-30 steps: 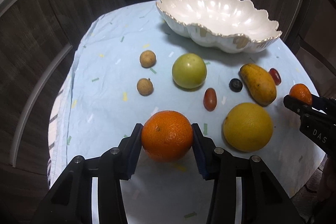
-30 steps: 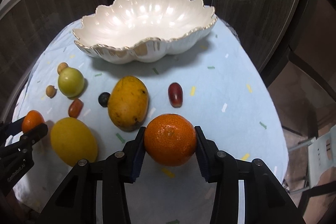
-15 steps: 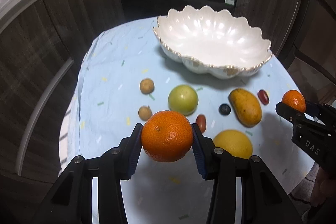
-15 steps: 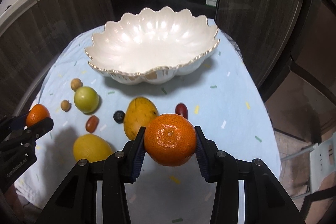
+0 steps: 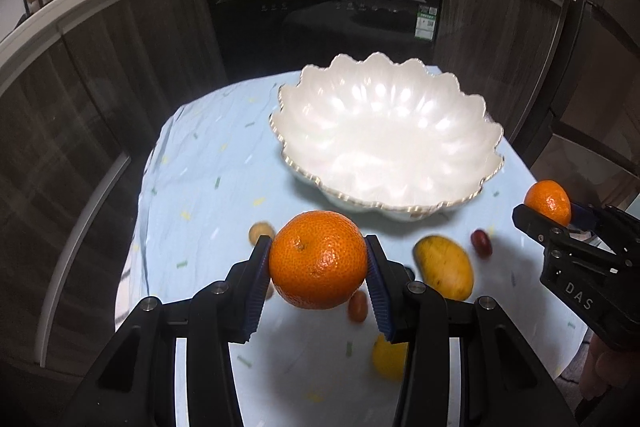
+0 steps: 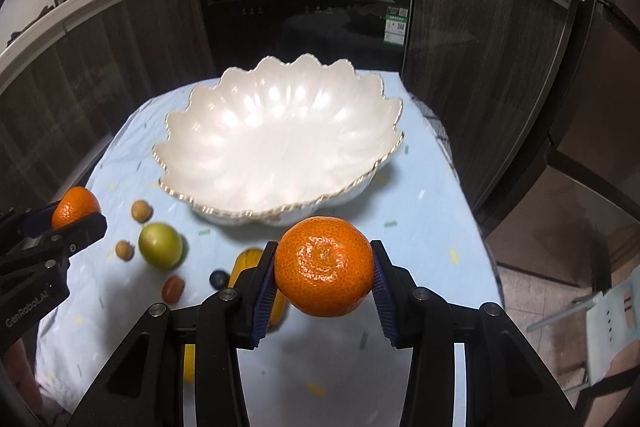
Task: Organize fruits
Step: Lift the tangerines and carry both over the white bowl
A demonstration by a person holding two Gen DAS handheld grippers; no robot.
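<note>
— Well, both hands are busy. The left gripper (image 5: 318,259) is clamped on an orange (image 5: 318,259), its blue pads pressed to either side of the fruit.
— And the other one?
— Same: the right gripper (image 6: 324,267) grips a second orange (image 6: 324,265), held clear above the tablecloth (image 6: 420,227).
— Where's the bowl?
— The white scalloped bowl (image 6: 192,131) sits at the far side of the table, beyond both oranges, nothing in it.
— What else is lying on the cloth?
— A green fruit (image 6: 160,245), a mango (image 5: 443,267), two small brown fruits (image 6: 141,211), a dark berry (image 6: 218,278), a reddish one (image 6: 173,287) and a yellow fruit (image 5: 388,357) partly hidden behind the left gripper's finger.
</note>
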